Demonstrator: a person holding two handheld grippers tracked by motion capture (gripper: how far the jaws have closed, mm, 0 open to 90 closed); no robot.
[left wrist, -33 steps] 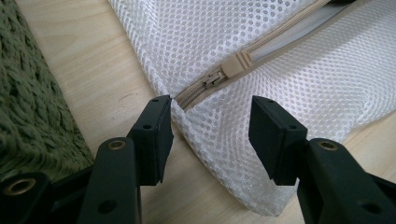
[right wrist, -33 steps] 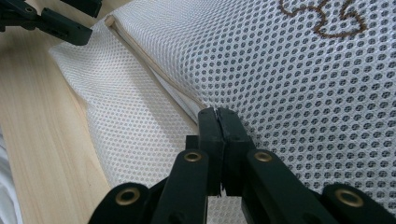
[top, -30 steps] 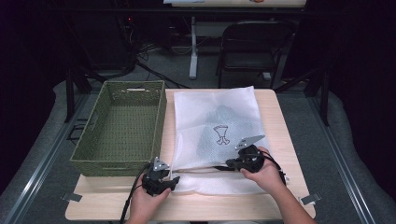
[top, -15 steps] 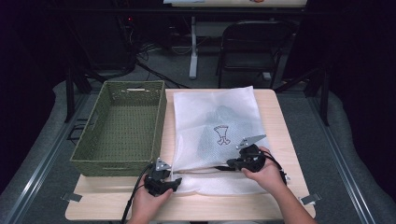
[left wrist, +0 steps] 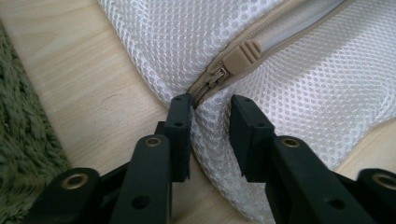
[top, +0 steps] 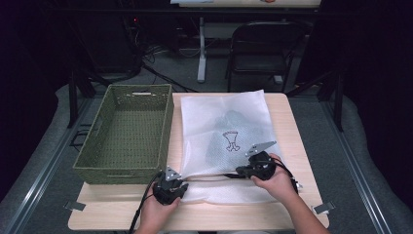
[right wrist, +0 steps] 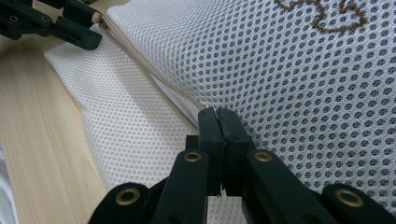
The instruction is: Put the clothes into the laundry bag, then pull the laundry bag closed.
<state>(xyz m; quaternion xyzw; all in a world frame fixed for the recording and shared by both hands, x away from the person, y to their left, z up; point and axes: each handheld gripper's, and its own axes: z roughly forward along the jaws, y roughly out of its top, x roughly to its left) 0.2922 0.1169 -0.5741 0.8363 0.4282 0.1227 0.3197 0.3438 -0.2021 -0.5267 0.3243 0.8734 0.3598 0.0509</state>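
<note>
A white mesh zip bag (top: 221, 122) lies on the wooden table (top: 288, 127), with a dark garment inside it and a brown emblem (top: 231, 141) on its top. My left gripper (top: 181, 183) stands open at the bag's near left corner (left wrist: 159, 51). Its jaws straddle the mesh just below the beige zipper slider (left wrist: 240, 55). My right gripper (top: 240, 171) is shut on the bag's upper mesh edge (right wrist: 261, 60) beside the zip line, lifting it a little. In the right gripper view the left gripper (right wrist: 91, 28) shows at the far end of the zip.
A green woven basket (top: 117, 171) stands on the left half of the table, close to the bag's left edge, and its wall (left wrist: 18, 154) shows beside my left gripper. Behind the table are a folding chair (top: 263, 48) and cables on the floor.
My left gripper has edged slightly right, in toward the bag's corner. The right gripper and the bag have stayed as they were.
</note>
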